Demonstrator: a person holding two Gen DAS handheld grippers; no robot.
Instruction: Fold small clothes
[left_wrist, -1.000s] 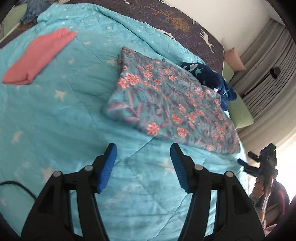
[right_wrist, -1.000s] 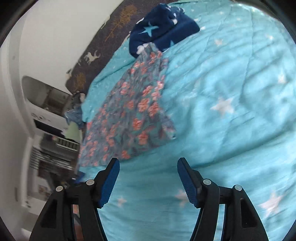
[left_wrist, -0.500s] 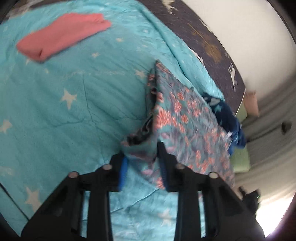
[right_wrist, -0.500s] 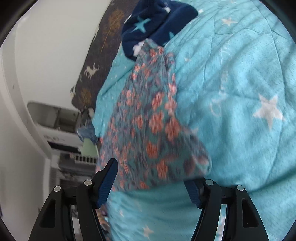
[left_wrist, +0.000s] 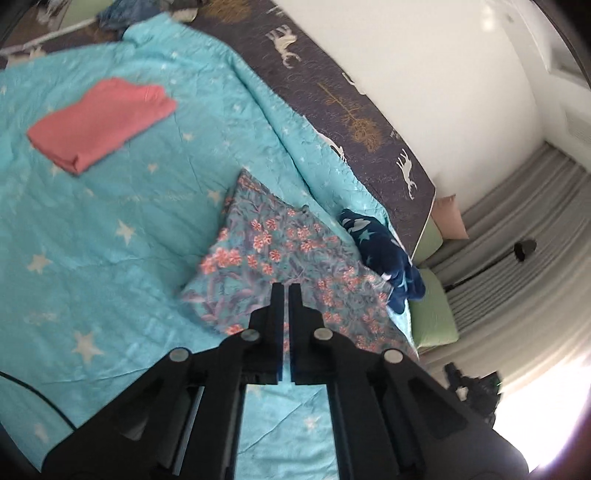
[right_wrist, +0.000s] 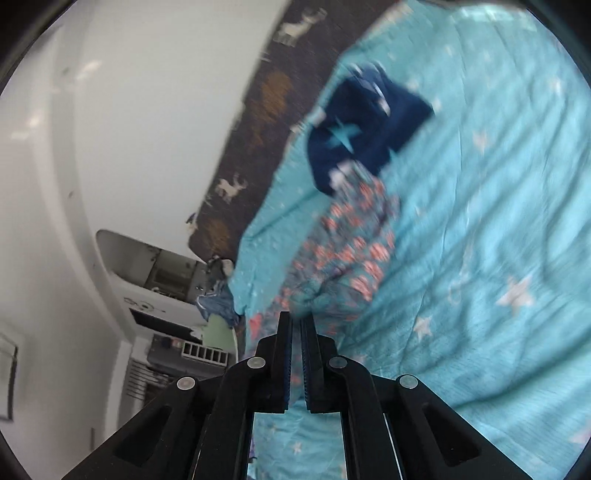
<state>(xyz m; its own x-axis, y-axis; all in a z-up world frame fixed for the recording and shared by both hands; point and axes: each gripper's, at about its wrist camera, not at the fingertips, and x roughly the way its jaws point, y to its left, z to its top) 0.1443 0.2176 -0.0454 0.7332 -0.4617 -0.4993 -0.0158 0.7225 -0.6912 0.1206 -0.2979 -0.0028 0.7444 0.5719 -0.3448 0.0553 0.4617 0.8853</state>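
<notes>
A floral teal garment (left_wrist: 280, 243) lies on the star-print quilt (left_wrist: 92, 240). My left gripper (left_wrist: 287, 286) is over the garment's near edge, its jaws closing tight with the cloth pinched between them. In the right wrist view the same floral garment (right_wrist: 354, 251) is blurred and bunches up toward my right gripper (right_wrist: 296, 315), whose jaws are closing on its other near corner. A navy star-print garment (left_wrist: 380, 243) lies crumpled at the floral one's far end and shows again as a navy garment (right_wrist: 365, 129). A folded pink garment (left_wrist: 103, 122) rests at the far left.
A dark deer-print sheet (left_wrist: 343, 103) borders the quilt along the white wall. A green pillow (left_wrist: 432, 314) and grey curtains (left_wrist: 517, 258) lie past the bed's right end. A black cable (left_wrist: 33, 395) crosses the near left. White shelving (right_wrist: 166, 295) stands beyond the bed.
Both grippers went from open above the quilt to shut on the floral garment's near edge. Both have since risen, and the cloth's edge bunches up with them.
</notes>
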